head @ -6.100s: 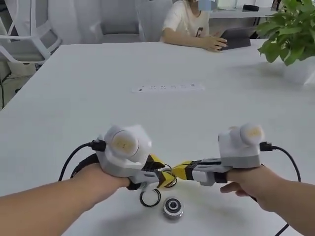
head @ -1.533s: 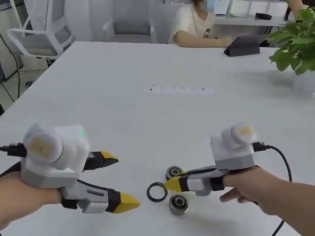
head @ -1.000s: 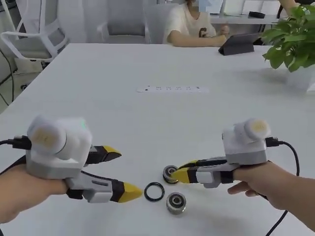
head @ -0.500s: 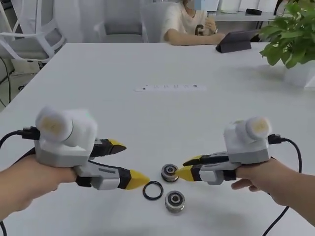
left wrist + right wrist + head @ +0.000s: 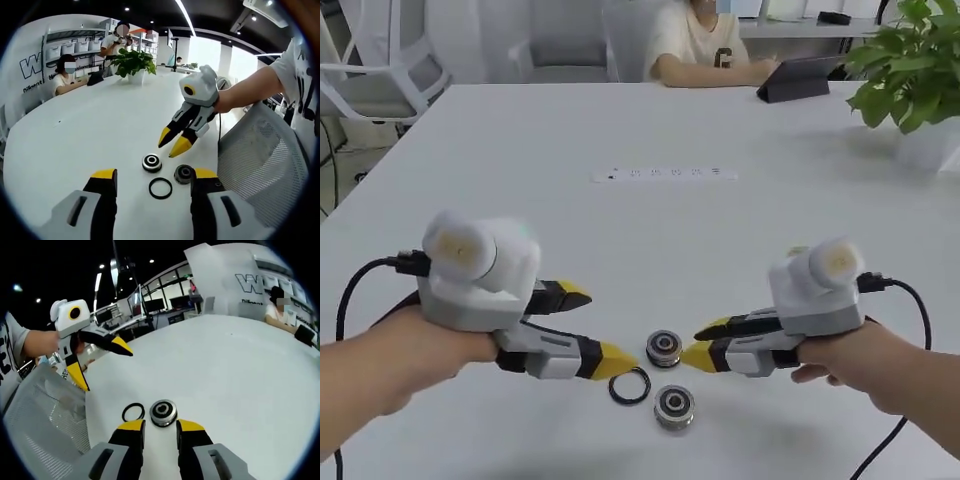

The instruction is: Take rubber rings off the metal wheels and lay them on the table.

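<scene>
Black rubber ring (image 5: 629,386) lies loose on the white table (image 5: 620,130), beside the nearer wheel (image 5: 674,406) and the farther wheel (image 5: 664,346). My left gripper (image 5: 605,326) hangs near it, jaws spread wide, empty; my right gripper (image 5: 698,343), jaws slightly parted and empty, points at the farther wheel.

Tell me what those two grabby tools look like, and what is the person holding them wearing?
They match. The left tool and the right tool both have white-and-grey handles and black jaws ending in pointed yellow tips. A black cable trails from the back of each one. The person wears a white short-sleeved T-shirt with dark print on it.
</scene>
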The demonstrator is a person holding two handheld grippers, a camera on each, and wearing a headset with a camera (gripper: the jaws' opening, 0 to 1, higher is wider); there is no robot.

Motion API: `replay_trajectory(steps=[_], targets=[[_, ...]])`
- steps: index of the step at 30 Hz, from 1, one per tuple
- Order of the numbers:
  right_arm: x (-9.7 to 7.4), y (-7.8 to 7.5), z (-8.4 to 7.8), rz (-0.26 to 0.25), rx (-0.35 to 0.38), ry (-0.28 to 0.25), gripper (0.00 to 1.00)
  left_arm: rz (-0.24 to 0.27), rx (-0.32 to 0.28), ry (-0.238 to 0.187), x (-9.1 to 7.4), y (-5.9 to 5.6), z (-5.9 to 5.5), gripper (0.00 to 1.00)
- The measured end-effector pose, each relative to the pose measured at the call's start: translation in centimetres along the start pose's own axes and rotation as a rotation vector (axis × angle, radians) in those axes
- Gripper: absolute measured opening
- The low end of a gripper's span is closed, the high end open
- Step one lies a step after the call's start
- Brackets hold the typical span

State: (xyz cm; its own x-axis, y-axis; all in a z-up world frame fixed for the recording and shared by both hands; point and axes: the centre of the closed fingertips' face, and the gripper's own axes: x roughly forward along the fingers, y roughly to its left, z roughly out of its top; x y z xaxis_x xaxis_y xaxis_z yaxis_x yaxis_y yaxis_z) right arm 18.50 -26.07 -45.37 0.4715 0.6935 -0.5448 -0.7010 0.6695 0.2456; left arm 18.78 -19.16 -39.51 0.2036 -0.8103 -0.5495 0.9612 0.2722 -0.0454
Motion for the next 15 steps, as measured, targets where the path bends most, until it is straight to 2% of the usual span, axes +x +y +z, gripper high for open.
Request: replay_trajectory(steps=[7,15], targets=[[0.3,-0.3,-0.4,-0.003,-0.021,0.020,0.22,-0.013,0.008,0.005,1.1,-0.1,0.3,0.54],[0.6,-0.7,-0.8,-0.008,-0.026,0.030,0.21,-0.020,0.010,0.023,2.3,0.3,-0.2,0.51]])
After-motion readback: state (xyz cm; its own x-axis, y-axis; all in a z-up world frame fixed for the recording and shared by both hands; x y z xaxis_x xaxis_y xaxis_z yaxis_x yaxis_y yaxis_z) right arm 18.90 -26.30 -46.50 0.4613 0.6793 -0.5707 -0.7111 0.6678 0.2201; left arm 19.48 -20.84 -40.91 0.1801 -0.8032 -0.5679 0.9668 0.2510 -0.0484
